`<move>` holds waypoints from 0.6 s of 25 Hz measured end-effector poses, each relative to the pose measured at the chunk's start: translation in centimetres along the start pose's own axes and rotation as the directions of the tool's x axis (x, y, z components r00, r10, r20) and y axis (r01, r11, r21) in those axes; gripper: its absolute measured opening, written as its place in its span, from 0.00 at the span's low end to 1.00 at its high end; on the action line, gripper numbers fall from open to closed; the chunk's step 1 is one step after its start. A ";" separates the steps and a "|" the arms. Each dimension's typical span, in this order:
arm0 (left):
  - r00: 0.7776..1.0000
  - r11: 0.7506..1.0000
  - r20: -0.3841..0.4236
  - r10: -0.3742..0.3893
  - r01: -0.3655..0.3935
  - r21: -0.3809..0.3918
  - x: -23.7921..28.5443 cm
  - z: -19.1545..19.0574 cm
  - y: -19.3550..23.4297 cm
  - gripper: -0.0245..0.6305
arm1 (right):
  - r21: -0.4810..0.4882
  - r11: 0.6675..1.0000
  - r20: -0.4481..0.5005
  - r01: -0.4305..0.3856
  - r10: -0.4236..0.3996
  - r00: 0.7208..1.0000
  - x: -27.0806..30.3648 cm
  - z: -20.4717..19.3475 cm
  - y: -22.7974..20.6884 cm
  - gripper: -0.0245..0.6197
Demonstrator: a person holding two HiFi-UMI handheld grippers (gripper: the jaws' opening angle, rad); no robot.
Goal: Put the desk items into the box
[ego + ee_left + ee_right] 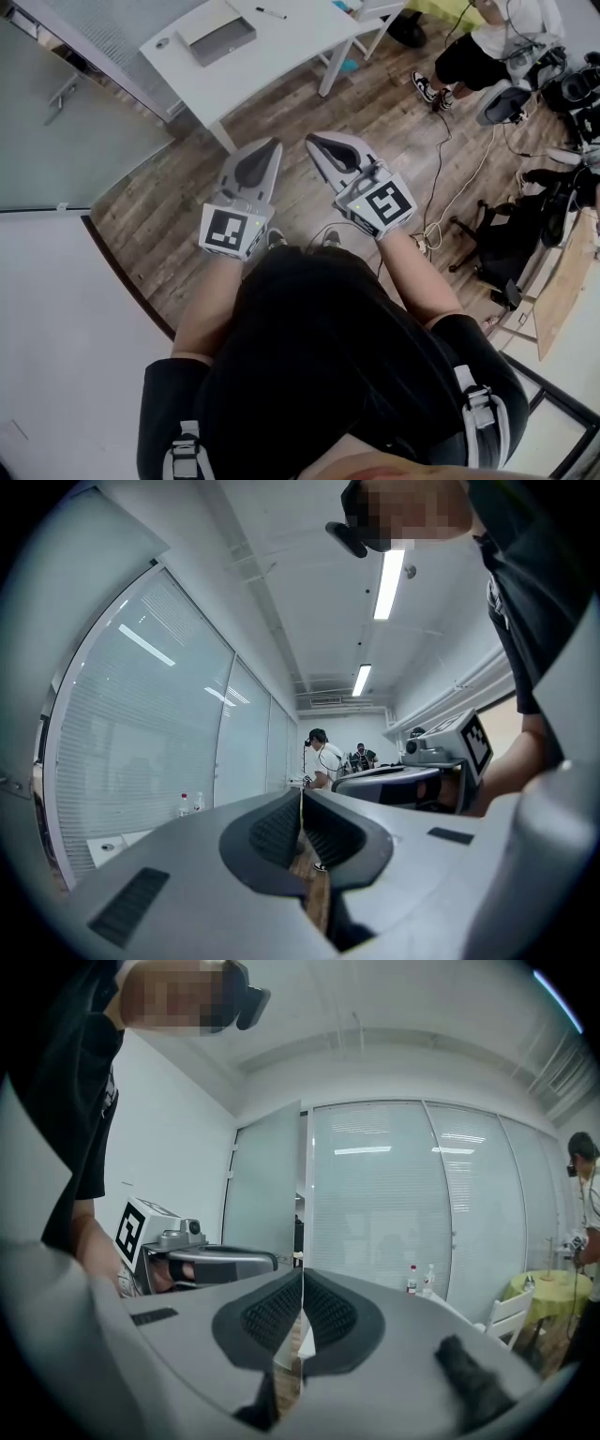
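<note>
Holds left gripper (274, 146) and right gripper (315, 144), empty jaws pressed together, well apart from white table (291, 49) bearing shallow grey box (217, 37) and thin black pen (272, 13): likely light, stiff, slippery; pinch mid-barrel.

White table (281, 54) partly beyond upper edge

No words, brands or numbers can be read; only black-and-white square marker patterns stand on the left gripper (273, 145) and right gripper (314, 142)
</note>
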State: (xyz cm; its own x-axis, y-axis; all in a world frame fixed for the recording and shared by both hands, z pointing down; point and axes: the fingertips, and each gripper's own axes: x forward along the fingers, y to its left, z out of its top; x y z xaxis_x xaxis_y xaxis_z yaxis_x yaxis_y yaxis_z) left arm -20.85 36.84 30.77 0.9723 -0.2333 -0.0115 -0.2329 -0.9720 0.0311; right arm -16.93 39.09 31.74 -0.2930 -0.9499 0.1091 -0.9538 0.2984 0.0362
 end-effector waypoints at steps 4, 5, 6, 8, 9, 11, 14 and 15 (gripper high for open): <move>1.000 1.000 0.010 -0.026 0.026 0.008 -0.5 0.6 1.7 0.06 | 0.000 1.000 0.015 0.029 -0.029 0.999 1.6 0.7 0.3 0.07; 1.000 1.000 0.010 -0.029 0.029 0.008 -0.6 0.6 2.3 0.06 | -0.001 0.999 0.017 0.036 -0.036 0.999 2.0 0.8 0.2 0.07; 1.000 1.000 0.009 -0.030 0.030 0.006 -0.6 0.5 3.0 0.06 | -0.001 0.999 0.017 0.042 -0.042 0.999 2.6 0.9 0.2 0.07; 0.999 0.999 0.009 -0.033 0.033 -0.001 -0.5 0.4 4.3 0.06 | -0.001 0.999 0.016 0.048 -0.048 0.999 3.7 1.0 -0.1 0.07; 0.999 0.999 0.010 -0.035 0.035 -0.004 -0.4 0.3 4.8 0.06 | -0.002 0.999 0.014 0.049 -0.049 0.999 4.2 1.0 -0.2 0.07; 0.999 0.999 0.011 -0.038 0.038 -0.006 -0.1 0.2 5.3 0.06 | -0.005 0.999 0.011 0.048 -0.048 0.999 4.8 1.0 -0.5 0.07; 0.999 0.999 0.009 -0.037 0.037 -0.003 0.5 0.1 5.6 0.06 | -0.006 0.999 0.009 0.042 -0.042 0.999 5.1 0.8 -0.8 0.07; 0.999 0.999 0.008 -0.035 0.035 -0.004 0.8 0.0 5.9 0.06 | -0.005 0.999 0.008 0.039 -0.039 0.999 5.4 0.7 -1.1 0.07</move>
State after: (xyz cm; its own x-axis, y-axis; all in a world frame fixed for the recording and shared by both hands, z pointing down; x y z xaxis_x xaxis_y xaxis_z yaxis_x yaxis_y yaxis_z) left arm -21.47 30.88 30.94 0.9797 -0.1994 -0.0202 -0.1987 -0.9795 0.0347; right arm -17.53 33.59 31.61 -0.2564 -0.9614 0.0998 -0.9641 0.2618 0.0452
